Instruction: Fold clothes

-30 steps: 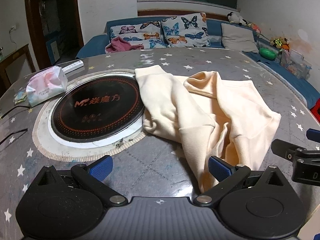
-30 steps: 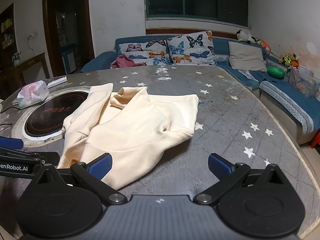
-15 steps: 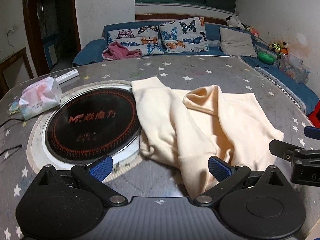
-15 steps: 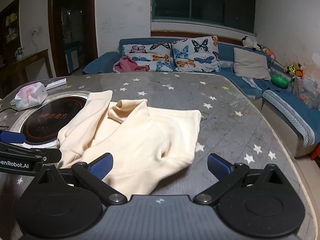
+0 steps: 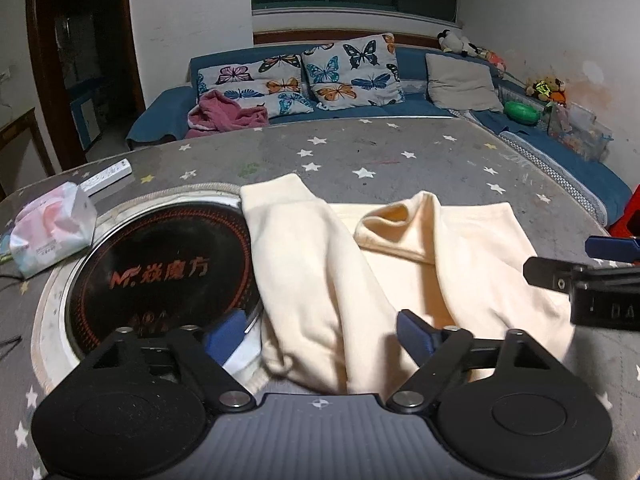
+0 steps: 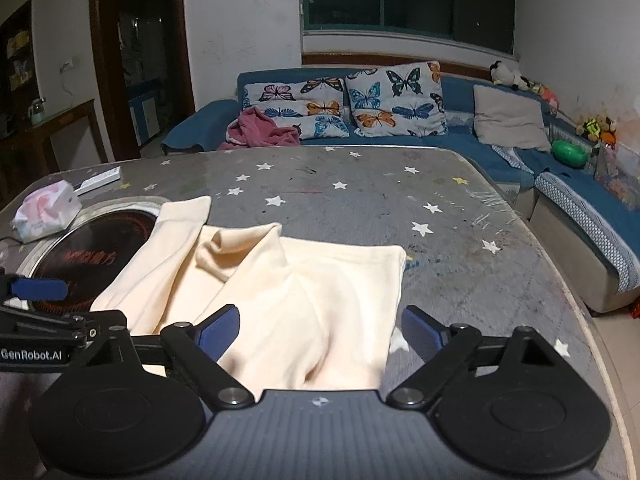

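A cream sweater [image 5: 400, 264] lies crumpled on the grey star-print table [image 5: 360, 148], one sleeve reaching onto the black cooktop disc. My left gripper [image 5: 322, 336] is over its near left edge. Its jaws are closing, folds of cloth lie between them, and the pads do not press on it. My right gripper [image 6: 320, 332] straddles the sweater [image 6: 280, 280] at its near right part. Its jaws are closing too, with cloth between the blue pads [image 6: 220, 332] and not pinched. Each view catches the other gripper at its side edge.
A round black cooktop disc [image 5: 160, 272] is set into the table on the left, with a tissue pack [image 5: 52, 228] and a white remote [image 5: 108, 174] beyond it. A blue sofa [image 6: 500, 160] with butterfly pillows wraps the far and right sides. The table's right edge [image 6: 580, 304] is close.
Both grippers have moved forward over the sweater's near edge, so cloth now lies between their fingers. Both pairs of jaws have narrowed. The sweater itself has not shifted.
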{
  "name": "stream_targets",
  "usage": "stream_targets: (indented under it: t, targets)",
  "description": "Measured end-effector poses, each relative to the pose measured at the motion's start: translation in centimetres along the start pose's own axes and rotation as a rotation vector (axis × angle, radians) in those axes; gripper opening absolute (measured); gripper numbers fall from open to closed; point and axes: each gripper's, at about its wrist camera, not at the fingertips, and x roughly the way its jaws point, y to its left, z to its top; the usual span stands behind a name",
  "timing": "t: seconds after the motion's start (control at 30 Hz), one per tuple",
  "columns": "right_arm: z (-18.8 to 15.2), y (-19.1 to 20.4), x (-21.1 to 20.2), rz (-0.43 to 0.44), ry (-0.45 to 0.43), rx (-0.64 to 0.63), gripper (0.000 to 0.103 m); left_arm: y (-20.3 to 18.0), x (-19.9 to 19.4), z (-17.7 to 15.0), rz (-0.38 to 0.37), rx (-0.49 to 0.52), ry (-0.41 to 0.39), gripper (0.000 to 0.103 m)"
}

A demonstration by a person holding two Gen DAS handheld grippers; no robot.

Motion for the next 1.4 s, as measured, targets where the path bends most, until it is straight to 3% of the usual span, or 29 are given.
stream_targets:
  t: [0.27, 0.37, 0.57, 0.67, 0.73, 0.8, 1.03, 1.4]
  targets:
    - [2.9, -0.3, 4.8, 0.07, 0.055, 0.029, 0.071, -0.3, 2.4, 1.5, -0.043, 0.007, 0.006, 0.074]
    - [3.8, 0.1, 6.6, 0.1, 0.075, 0.036, 0.058, -0.5, 3.3, 2.0, -0.047, 0.015, 0.008, 0.072]
    - [4.6, 1.5, 9.7, 0.14, 0.106, 0.018, 0.046, 0.0, 5.2, 2.4, -0.063, -0.004, 0.047, 0.054]
    - [4.8, 1.8, 11.1, 0.148, 0.125, 0.016, 0.034, 0.0, 5.5, 2.5, -0.071, -0.003, 0.051, 0.047]
    - [4.7, 1.8, 11.8, 0.156, 0.146, 0.019, 0.017, 0.0, 5.6, 2.6, -0.075, 0.001, 0.049, 0.046]
    - [4.5, 1.7, 12.0, 0.138, 0.142, 0.005, 0.007, 0.0, 5.7, 2.6, -0.078, 0.003, 0.048, 0.04]
    - [4.2, -0.4, 7.9, 0.089, 0.054, -0.003, 0.006, 0.4, 6.0, 2.5, -0.083, 0.0, 0.042, 0.01]
    - [0.3, -7.5, -2.2, -0.116, -0.073, 0.138, 0.006, 1.5, 3.0, 2.3, -0.085, -0.037, -0.036, 0.003]
